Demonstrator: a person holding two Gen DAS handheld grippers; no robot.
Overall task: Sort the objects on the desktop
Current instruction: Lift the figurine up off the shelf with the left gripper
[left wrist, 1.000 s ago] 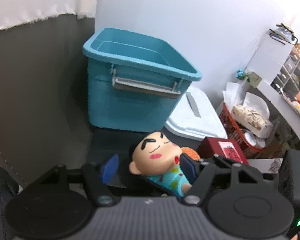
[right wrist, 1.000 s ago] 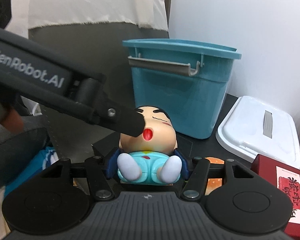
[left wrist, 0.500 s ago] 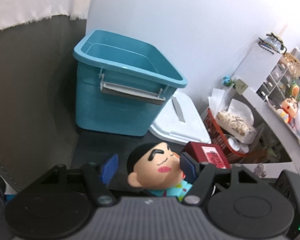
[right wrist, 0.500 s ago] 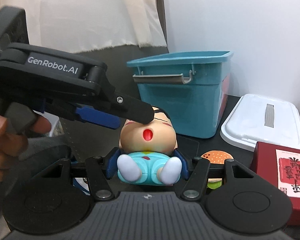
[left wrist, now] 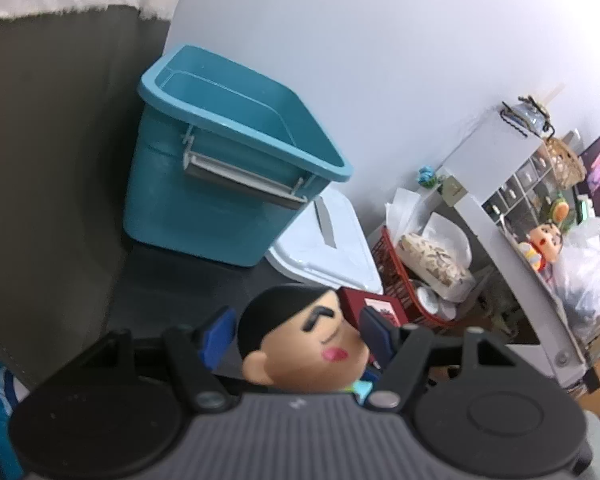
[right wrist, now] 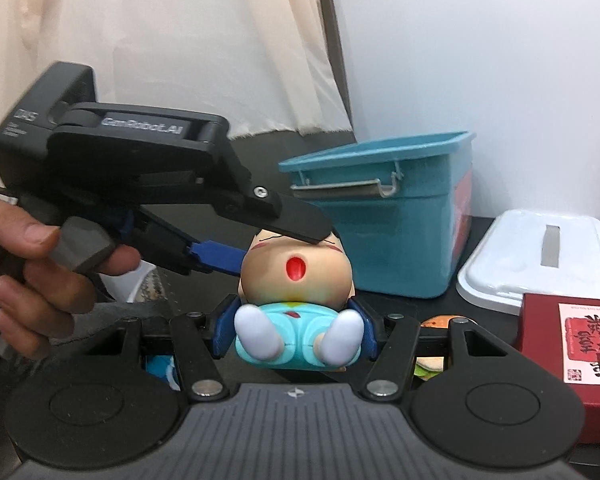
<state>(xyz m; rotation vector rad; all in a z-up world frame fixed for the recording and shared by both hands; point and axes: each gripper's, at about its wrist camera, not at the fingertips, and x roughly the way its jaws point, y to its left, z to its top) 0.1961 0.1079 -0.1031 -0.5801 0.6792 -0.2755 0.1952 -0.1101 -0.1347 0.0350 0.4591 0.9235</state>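
Note:
A cartoon boy figurine [right wrist: 296, 280] with a big tan head, black hair and light blue clothes is held in the air between both grippers. My right gripper [right wrist: 296, 326] is shut on its blue body, feet toward the camera. My left gripper [left wrist: 296, 334] is around its head [left wrist: 300, 340], fingers close on both sides; in the right wrist view its fingers [right wrist: 300, 224] lie over and beside the head. A teal storage bin [left wrist: 228, 184] stands open behind it, also in the right wrist view [right wrist: 392, 216].
A white bin lid [right wrist: 540, 256] lies right of the bin. A dark red box [right wrist: 572, 344] and a toy burger [right wrist: 436, 324] sit on the black table. A red basket [left wrist: 404, 276] and cluttered shelves [left wrist: 540, 216] are far right.
Both grippers lifted the figurine up from the table. The left gripper rose and closed in around the head; the bin now looks lower and farther.

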